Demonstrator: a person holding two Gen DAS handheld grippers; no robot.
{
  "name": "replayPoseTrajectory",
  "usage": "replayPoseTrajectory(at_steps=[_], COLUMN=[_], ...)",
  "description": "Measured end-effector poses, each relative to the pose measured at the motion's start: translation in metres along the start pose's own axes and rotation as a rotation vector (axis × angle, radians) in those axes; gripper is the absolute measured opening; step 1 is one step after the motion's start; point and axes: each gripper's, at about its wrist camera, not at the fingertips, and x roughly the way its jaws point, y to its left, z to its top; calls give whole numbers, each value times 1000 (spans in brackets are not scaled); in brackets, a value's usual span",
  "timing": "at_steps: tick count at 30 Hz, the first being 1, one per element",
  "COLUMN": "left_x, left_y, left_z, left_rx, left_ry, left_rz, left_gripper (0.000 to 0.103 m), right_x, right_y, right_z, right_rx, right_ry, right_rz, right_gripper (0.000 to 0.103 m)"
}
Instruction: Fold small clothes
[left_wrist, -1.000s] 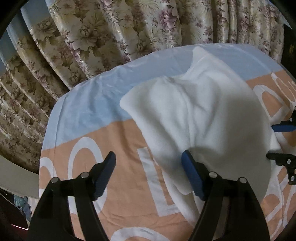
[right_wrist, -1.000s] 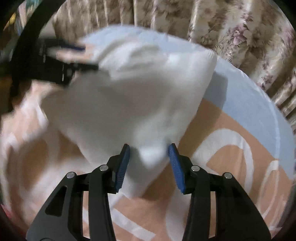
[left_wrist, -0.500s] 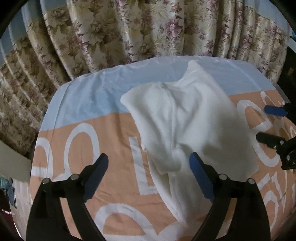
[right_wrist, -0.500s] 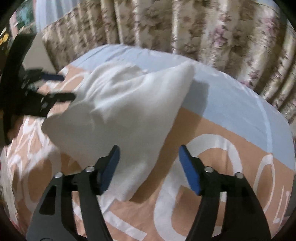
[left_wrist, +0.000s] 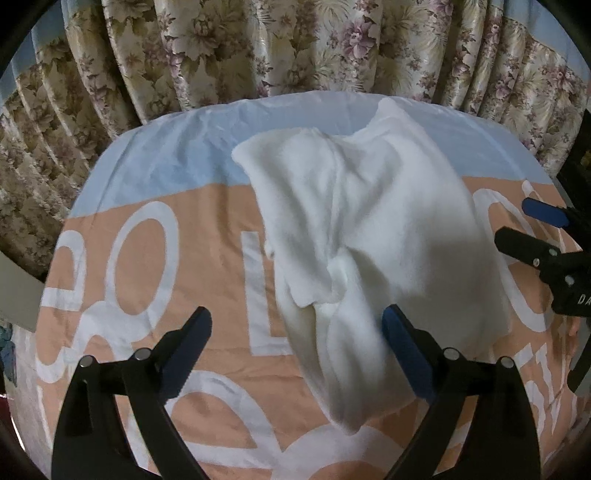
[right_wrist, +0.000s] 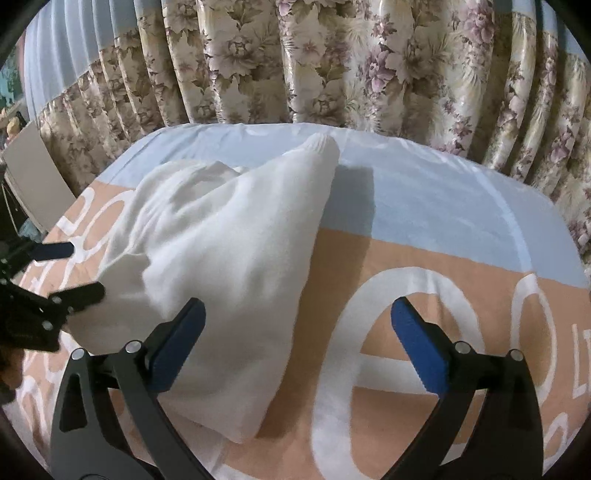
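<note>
Cloth (left_wrist: 369, 229) lies free on the table (left_wrist: 184, 258) now, released by the right gripper (right_wrist: 295, 339) that pinched its corner a second ago: one fold down. Both grippers spread wide, empty; left gripper (left_wrist: 295, 343) straddles the near edge at six o'clock.

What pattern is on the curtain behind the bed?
A floral print, beige and mauve blossoms, on the curtain; clearest in the right wrist view.
</note>
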Motion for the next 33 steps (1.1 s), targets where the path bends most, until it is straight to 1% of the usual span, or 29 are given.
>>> replayPoseTrajectory(at_steps=[5,7,14,21,28,30,32,33], left_x=[12,15,24,31,40,44,49,52], left_y=[9,10,5,5,10,12,13,12], left_z=[4,10,29,33,31,29,27,27], left_rx=[-38,-42,11,11,-3,-5,-2,1], left_ry=[7,6,1,3,11,15,9,6], left_rz=[-84,-96,-67,-73,-70,-79,-71,-72], left_gripper=[94,94,94,94,94,95,101,101], right_x=[2,4,9,12,16,15,17,18], right_y=[-2,-3,-9,-11,-11,-11,-11,-12], right_z=[2,3,7,10,14,14,13,13], right_rx=[17,21,29,31,9,11,13,13], right_ry=[3,4,3,4,3,4,7,10], right_rz=[26,26,19,17,12,13,12,12], right_gripper=[100,100,100,100,100,100,100,100])
